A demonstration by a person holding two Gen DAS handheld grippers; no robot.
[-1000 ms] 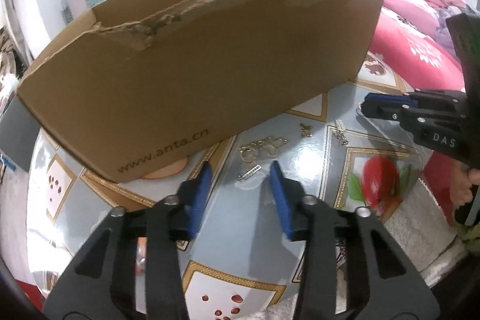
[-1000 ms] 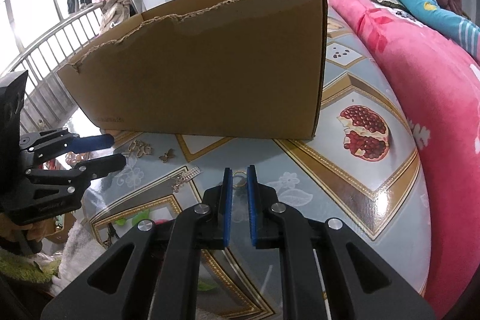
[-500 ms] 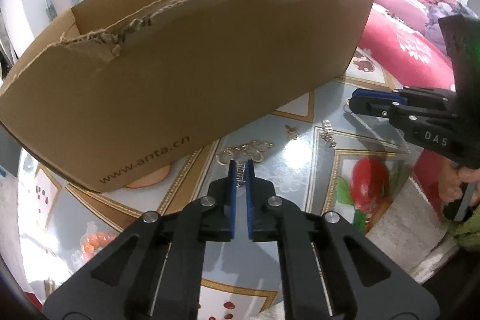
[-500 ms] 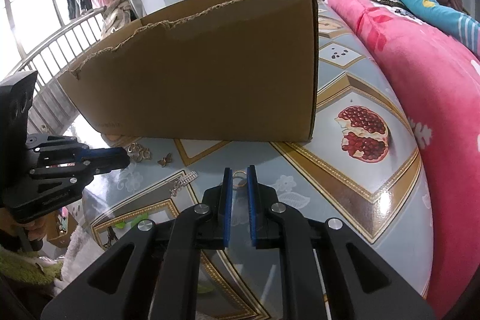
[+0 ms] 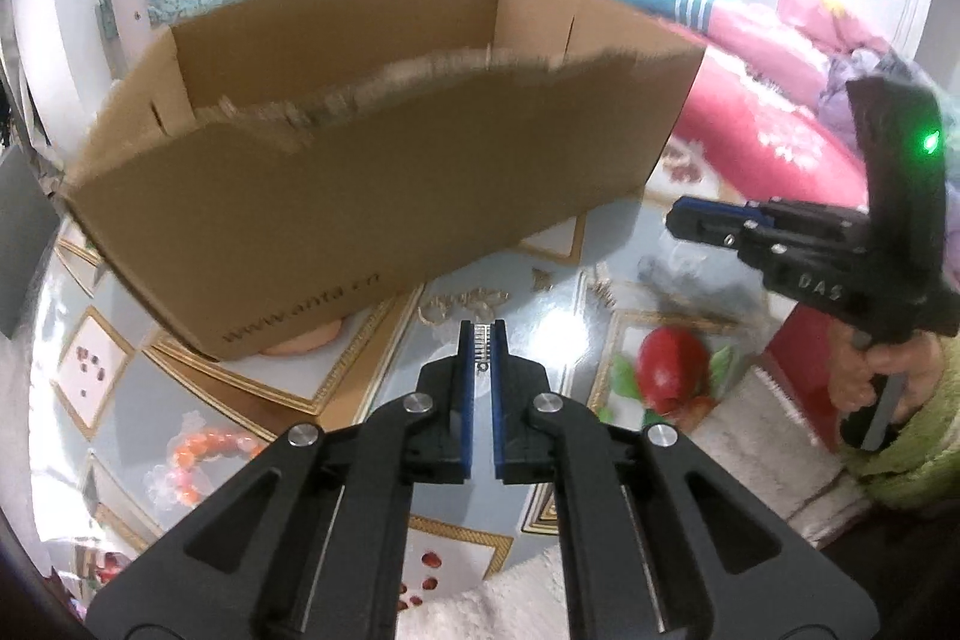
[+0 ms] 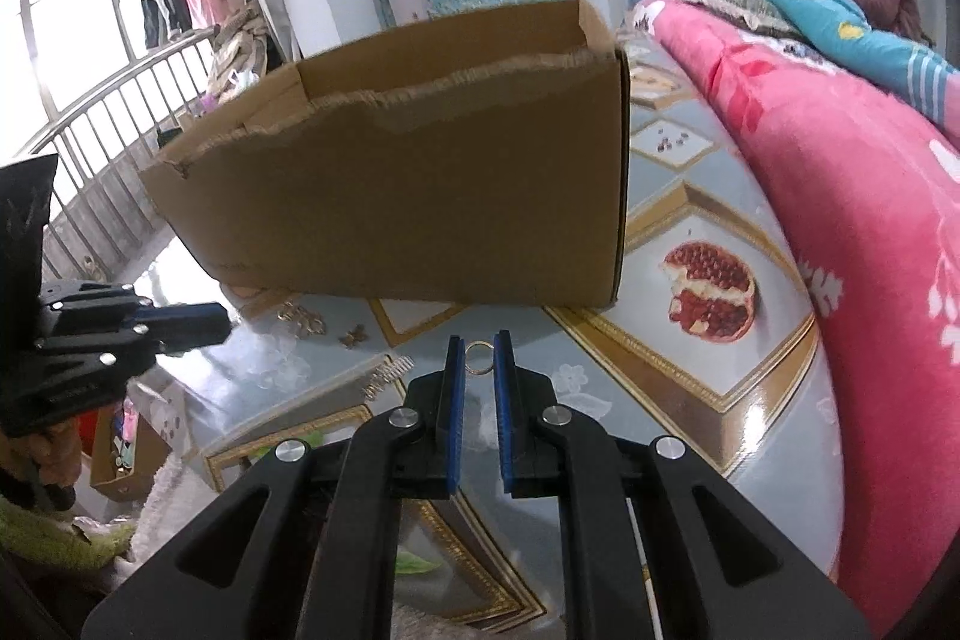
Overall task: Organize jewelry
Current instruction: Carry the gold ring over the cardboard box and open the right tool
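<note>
The left gripper (image 5: 481,334) is nearly closed, and its blue pads (image 5: 463,370) pinch a small silver clasp (image 5: 480,349). The clasp is a narrow metal bar with fine ribs across it. Its long axis runs forward along the fingers, away from the camera, and its far end reaches the fingertips. It is lifted above the surface (image 5: 336,406), which is glossy and printed with fruit pictures in gold frames.

Behind the clasp stands a cardboard box (image 5: 360,196), brown and matte, with a torn, ragged top edge and printed web-address letters low on its front wall. Just in front of the box, gold chain pieces (image 5: 465,307) lie on the surface in a loose heap. To their right lie a small gold charm (image 5: 543,280) and a short rhinestone strip (image 5: 603,289), a little apart from one another.

The right gripper (image 6: 478,349) is also almost closed, with only a narrow gap between its blue pads (image 6: 456,388). In this gap, at the very tips, it holds a thin gold ring (image 6: 478,358). The ring is a plain round wire loop, standing on edge, and its open face is turned toward the camera. It hangs above the surface in front of the right part of the box.
</note>
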